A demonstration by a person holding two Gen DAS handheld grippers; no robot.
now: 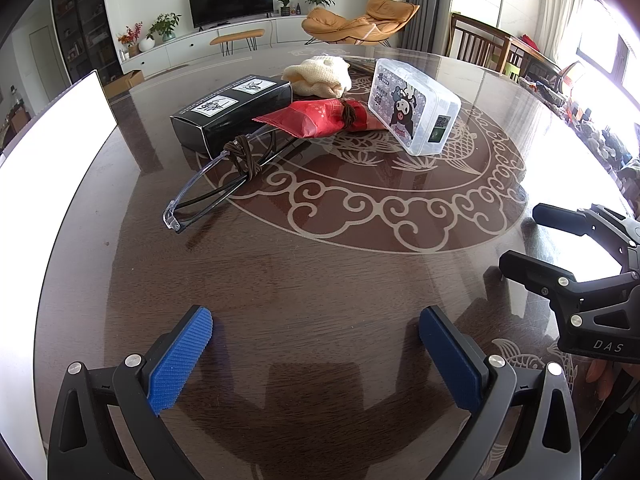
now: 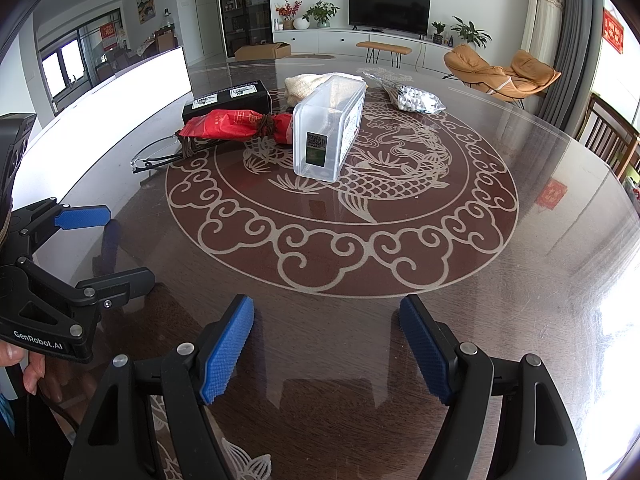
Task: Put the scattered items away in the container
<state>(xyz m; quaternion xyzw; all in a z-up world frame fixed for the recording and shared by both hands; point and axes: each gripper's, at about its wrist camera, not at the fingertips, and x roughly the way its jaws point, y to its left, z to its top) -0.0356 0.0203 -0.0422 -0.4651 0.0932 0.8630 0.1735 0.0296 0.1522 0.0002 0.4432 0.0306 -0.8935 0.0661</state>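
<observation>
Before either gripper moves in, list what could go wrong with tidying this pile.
1. The glasses have a brown hair tie wound round them and lie against the black box; lifting one may drag the others.
2. The clear plastic box stands on a narrow side and could tip if nudged.
3. The glass tabletop looks slick, so items may slide away from closing jaws.

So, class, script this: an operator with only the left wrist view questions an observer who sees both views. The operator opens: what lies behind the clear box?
Observer: A bag of small white balls, lying apart from the box.
Operator: Is the box's other long face printed too?
Observer: No, that side looks plain and see-through.
</observation>
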